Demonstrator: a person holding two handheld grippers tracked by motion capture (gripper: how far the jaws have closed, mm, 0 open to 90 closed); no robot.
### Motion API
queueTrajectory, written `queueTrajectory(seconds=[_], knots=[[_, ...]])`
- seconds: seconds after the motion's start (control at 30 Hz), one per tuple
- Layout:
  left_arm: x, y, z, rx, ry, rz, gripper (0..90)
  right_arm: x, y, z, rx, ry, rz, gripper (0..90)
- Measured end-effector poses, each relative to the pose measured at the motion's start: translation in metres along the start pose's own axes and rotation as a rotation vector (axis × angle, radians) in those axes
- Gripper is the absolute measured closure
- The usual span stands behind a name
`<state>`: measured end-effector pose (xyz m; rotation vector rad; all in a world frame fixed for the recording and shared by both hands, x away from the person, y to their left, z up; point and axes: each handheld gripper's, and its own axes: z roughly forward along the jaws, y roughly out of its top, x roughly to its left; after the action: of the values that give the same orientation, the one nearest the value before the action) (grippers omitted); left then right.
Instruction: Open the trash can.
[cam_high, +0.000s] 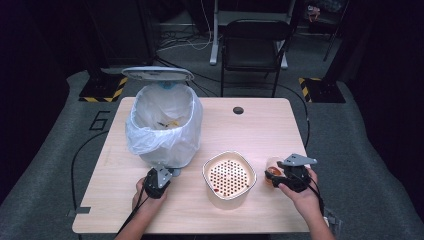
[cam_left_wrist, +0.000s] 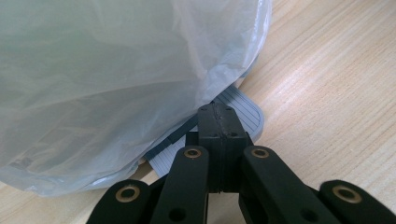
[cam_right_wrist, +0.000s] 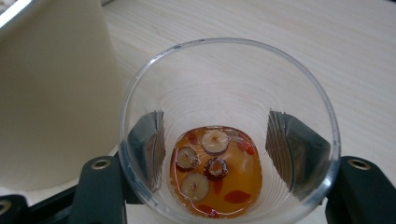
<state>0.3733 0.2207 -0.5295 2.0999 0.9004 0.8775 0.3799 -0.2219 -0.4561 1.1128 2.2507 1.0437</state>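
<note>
Working at one pale wooden table (cam_high: 260, 125) on grey carpet, dark room, one black folding chair (cam_high: 252, 47) beyond. One pedal bin (cam_high: 165, 125), white liner, lid up, stands far left; one cream strainer bowl (cam_high: 228, 177) sits centre-front. My left gripper (cam_left_wrist: 218, 122), jaws pressed together, rests on the bin's grey pedal (cam_left_wrist: 243, 109). My right gripper (cam_right_wrist: 219, 140) is clamped around one clear plastic cup (cam_right_wrist: 229, 93) just right of the bowl; amber liquid, four jujube slices (cam_right_wrist: 205, 163) inside.
</note>
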Motion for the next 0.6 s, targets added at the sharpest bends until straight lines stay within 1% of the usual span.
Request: queueTrajectory(seconds=[0.1,0.13,0.17,0.2,0.23,0.27,0.3,0.33,0.37,0.4,0.43,0.47,0.5,0.53,0.6], knots=[[0.0,0.0,0.0,-0.004,0.001,-0.005,90.0,-0.003,0.013,-0.002,-0.018,0.021,-0.024,37.1],[0.0,0.0,0.0,-0.004,0.001,-0.005,90.0,-0.003,0.013,-0.002,-0.018,0.021,-0.024,37.1],[0.0,0.0,0.0,-0.003,0.0,-0.004,90.0,-0.004,0.021,-0.002,-0.03,0.035,-0.03,37.1],[0.0,0.0,0.0,-0.003,0.001,-0.004,90.0,-0.004,0.025,-0.002,-0.031,0.039,-0.033,37.1],[0.0,0.0,0.0,-0.004,0.001,-0.004,90.0,-0.005,0.03,-0.002,-0.034,0.045,-0.05,37.1],[0.0,0.0,0.0,-0.004,0.001,-0.004,90.0,-0.005,0.03,-0.002,-0.034,0.045,-0.05,37.1],[0.0,0.0,0.0,-0.004,0.001,-0.005,90.0,-0.006,0.034,-0.001,-0.035,0.05,-0.061,37.2],[0.0,0.0,0.0,-0.004,0.001,-0.004,90.0,-0.006,0.042,0.002,-0.039,0.054,-0.084,37.4],[-0.001,0.0,0.001,-0.009,0.008,-0.004,90.0,-0.006,0.046,0.003,-0.034,0.064,-0.1,37.5],[-0.001,0.0,0.001,-0.009,0.008,-0.004,90.0,-0.006,0.049,0.004,-0.029,0.07,-0.103,37.4],[0.0,0.0,0.0,-0.003,-0.002,-0.005,90.0,-0.006,0.053,0.006,-0.032,0.074,-0.108,37.4],[0.0,0.0,0.0,-0.003,-0.002,-0.005,90.0,-0.006,0.053,0.006,-0.032,0.074,-0.108,37.4],[0.0,0.0,0.0,-0.003,0.0,-0.005,90.0,-0.007,0.057,0.007,-0.033,0.083,-0.113,37.5],[0.0,0.0,0.0,-0.003,0.0,-0.004,90.0,-0.008,0.064,0.01,-0.043,0.105,-0.109,37.5],[0.0,0.0,0.0,-0.004,-0.001,-0.007,90.0,-0.01,0.067,0.011,-0.048,0.114,-0.116,37.5]])
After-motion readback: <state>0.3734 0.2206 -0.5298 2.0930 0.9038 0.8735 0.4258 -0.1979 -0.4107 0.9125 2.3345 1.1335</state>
